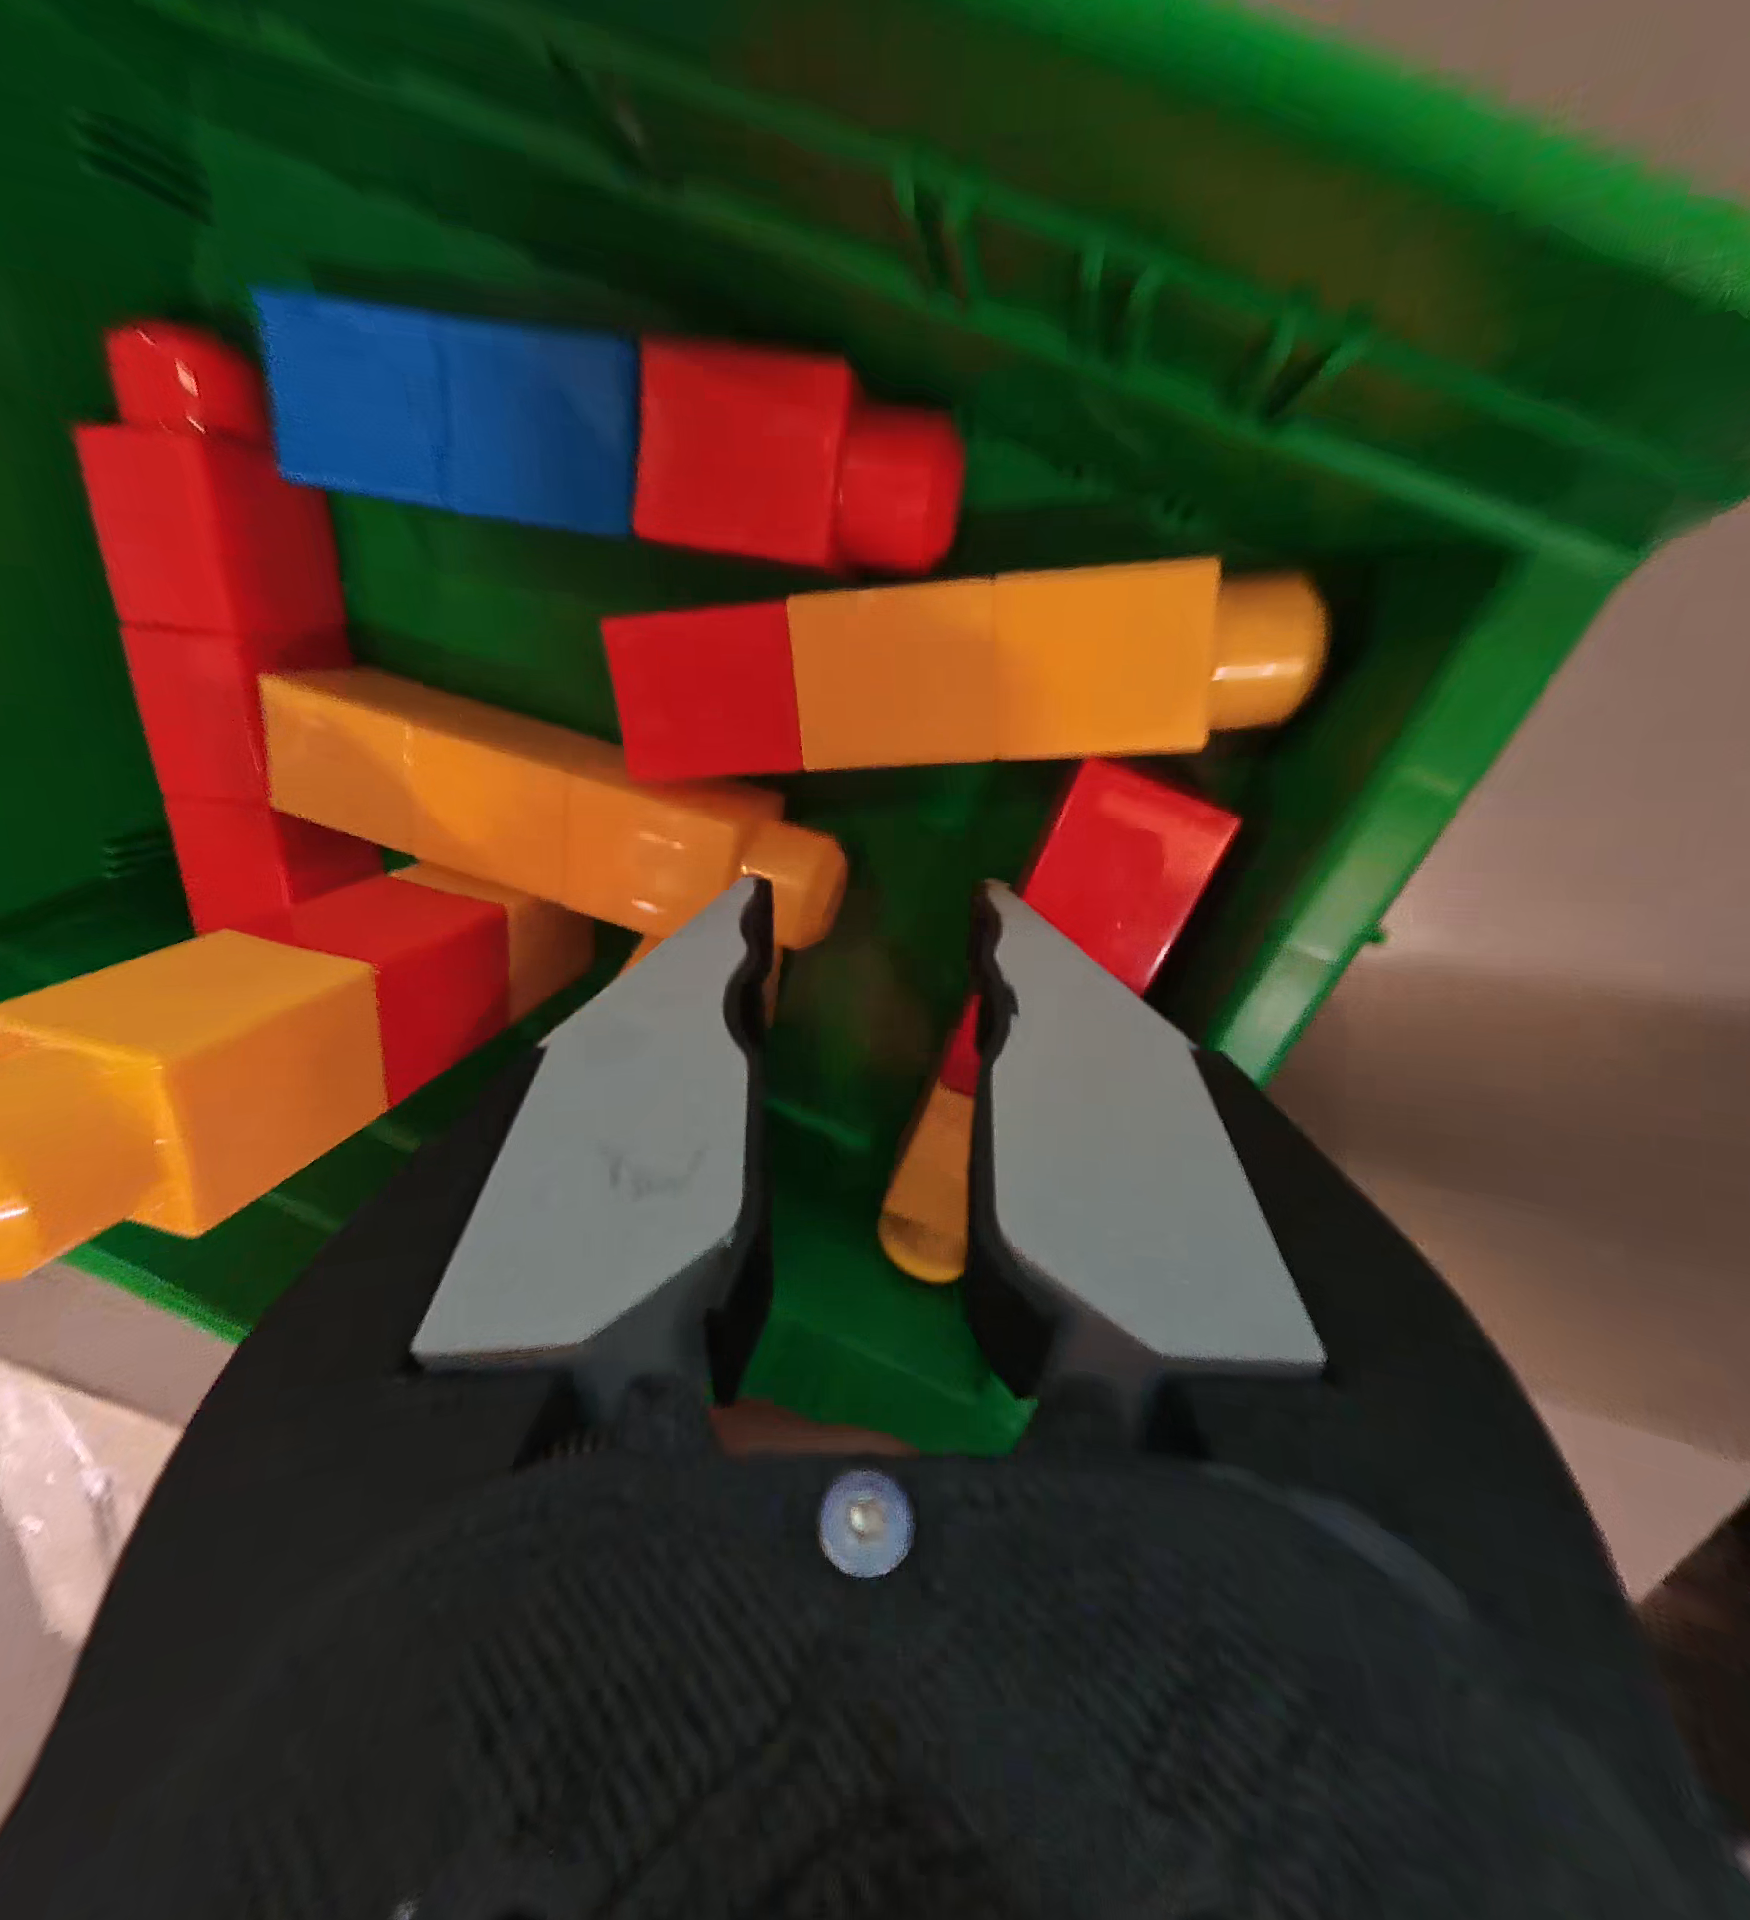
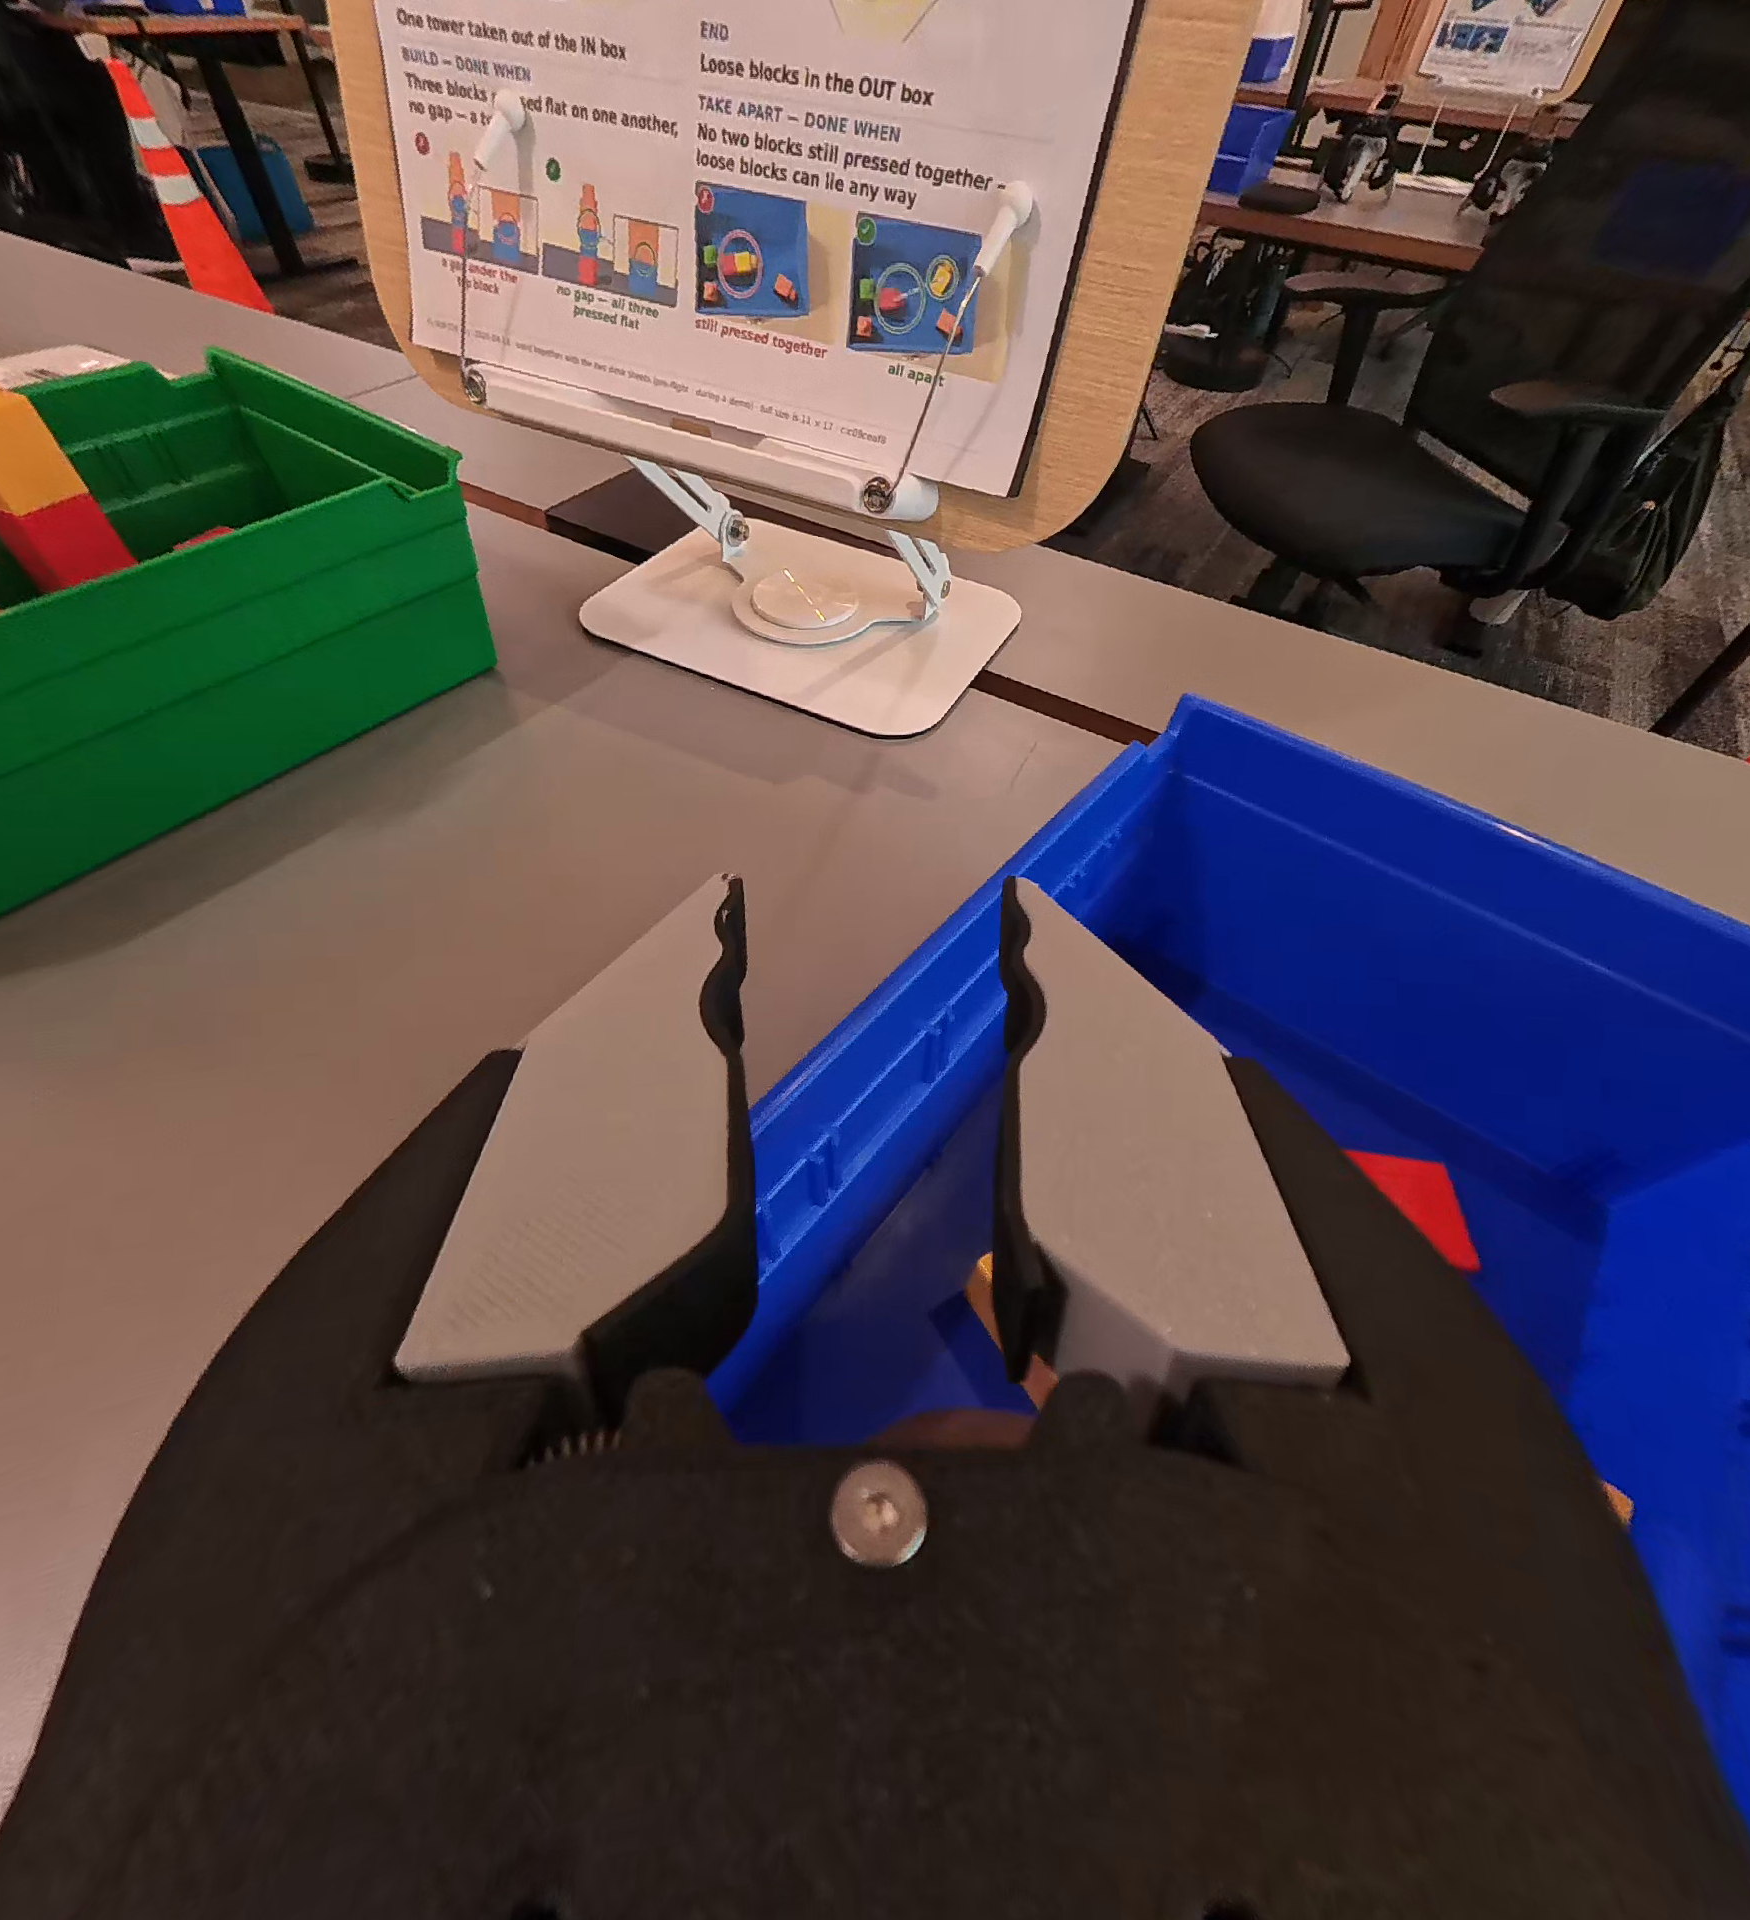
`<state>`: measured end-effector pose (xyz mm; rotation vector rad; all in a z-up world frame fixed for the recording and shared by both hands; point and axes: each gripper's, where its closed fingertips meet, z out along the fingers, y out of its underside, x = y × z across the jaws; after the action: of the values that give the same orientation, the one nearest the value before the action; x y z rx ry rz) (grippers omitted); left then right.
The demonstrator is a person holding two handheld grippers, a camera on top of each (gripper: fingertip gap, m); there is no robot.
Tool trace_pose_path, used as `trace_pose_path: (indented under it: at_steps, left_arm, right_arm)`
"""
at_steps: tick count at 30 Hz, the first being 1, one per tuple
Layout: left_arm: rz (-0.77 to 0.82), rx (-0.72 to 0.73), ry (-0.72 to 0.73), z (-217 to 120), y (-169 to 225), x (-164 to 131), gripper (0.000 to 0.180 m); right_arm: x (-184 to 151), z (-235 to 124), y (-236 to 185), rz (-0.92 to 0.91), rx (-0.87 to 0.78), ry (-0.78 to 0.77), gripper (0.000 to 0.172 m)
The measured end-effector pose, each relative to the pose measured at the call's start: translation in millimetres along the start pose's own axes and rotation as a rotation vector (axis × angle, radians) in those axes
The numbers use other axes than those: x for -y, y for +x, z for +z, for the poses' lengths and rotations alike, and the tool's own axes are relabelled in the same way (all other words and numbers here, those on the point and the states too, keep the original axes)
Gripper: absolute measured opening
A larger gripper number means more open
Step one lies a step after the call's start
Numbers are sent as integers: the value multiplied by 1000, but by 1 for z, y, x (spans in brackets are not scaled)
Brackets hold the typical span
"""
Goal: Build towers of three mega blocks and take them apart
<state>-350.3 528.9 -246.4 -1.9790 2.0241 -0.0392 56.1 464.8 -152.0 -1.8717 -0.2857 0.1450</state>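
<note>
In the left wrist view the green bin (image 1: 1370, 831) holds several three-block towers lying on their sides: a blue-and-red one (image 1: 559, 436), a red-and-orange one (image 1: 954, 665), an all-orange one (image 1: 518, 790), an all-red one (image 1: 206, 623) and an orange-and-red one (image 1: 227, 1049). My left gripper (image 1: 873, 904) is open inside the bin with only the blurred green floor between its fingers. A red-and-orange tower (image 1: 1131, 873) lies just right of the right finger, partly hidden behind it. My right gripper (image 2: 871, 894) is open and empty above the near-left wall of the blue bin (image 2: 1473, 935).
The blue bin holds a red block (image 2: 1411, 1205) and an orange piece (image 2: 985, 1288). The green bin (image 2: 227, 623) stands at the left with a tower (image 2: 9, 468) leaning out. A stand with an instruction sheet (image 2: 746, 208) is at the back. Grey table (image 2: 435, 883) lies between the bins. The gap from one gripper's tips to the other's is roughly 45 cm.
</note>
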Motion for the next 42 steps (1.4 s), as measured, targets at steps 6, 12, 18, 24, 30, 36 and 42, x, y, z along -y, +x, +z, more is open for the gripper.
trace_pose_path:
  at_steps: [6, 12, 18, 24, 30, 36, 42]
  left_arm:
    - [179, -4, 114, -1, 12, 33, 38]
    - [503, 70, -12, 11, 9, 30, 46]
    - [739, 87, -164, 30, -1, 15, 55]
    - [869, 104, -149, 44, -8, 35, 75]
    - [779, 112, -20, 45, -6, 36, 75]
    - [741, 130, 72, 35, 13, 33, 48]
    - [753, 20, 27, 34, 26, 45, 47]
  right_arm:
    - [-2, 2, -5, 6, 25, -4, 47]
    - [-4, 5, -10, 80, 97, -1, 47]
    - [-5, 8, -19, 152, 183, 1, 47]
    - [-5, 9, -24, 225, 250, 6, 47]
    - [-7, 10, -20, 275, 272, 10, 47]
    - [0, 7, -26, 300, 309, 40, 46]
    - [-4, 10, -32, 304, 331, 22, 46]
